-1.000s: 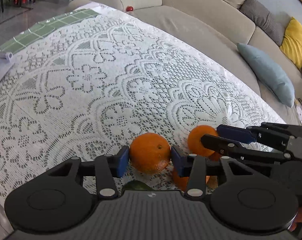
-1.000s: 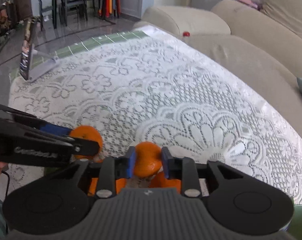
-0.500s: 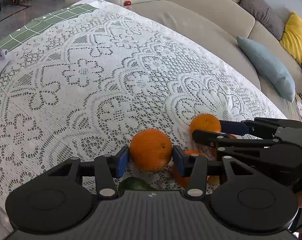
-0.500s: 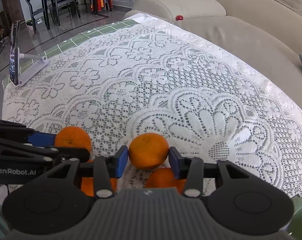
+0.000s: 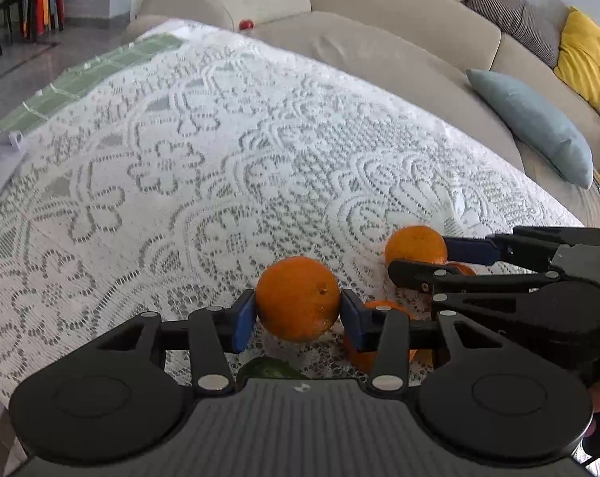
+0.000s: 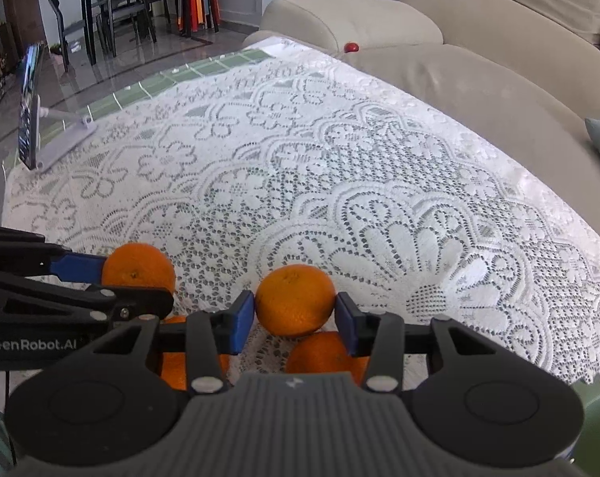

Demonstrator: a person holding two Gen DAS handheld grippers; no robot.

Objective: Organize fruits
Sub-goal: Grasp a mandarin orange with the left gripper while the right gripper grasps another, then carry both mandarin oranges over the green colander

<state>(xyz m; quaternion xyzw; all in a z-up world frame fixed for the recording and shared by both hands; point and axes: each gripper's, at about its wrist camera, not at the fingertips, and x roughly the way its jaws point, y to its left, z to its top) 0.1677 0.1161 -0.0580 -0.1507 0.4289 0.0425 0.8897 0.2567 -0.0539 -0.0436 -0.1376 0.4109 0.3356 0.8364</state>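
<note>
— Left tool (image 5: 298, 318)?
— Partly open, jaws just closing; pads pressed to both sides of first orange (image 5: 298, 298), over near edge of lace-covered surface (image 5: 220, 159).
— Right tool (image 6: 296, 318)?
— Partly open, jaws just opening; pads touching both sides of second orange (image 6: 295, 300), near the first.
— Underneath?
— Loose oranges (image 6: 319, 351) beneath both tools; green fruit (image 5: 268, 369) under left tool, mostly hidden.

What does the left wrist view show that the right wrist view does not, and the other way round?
Only left wrist: a square yellow cushion. Only right wrist: a dark phone on a white stand, and black dining chairs. Both: the white lace tablecloth, the beige fabric sofa, a small red ball, round oranges.
</note>
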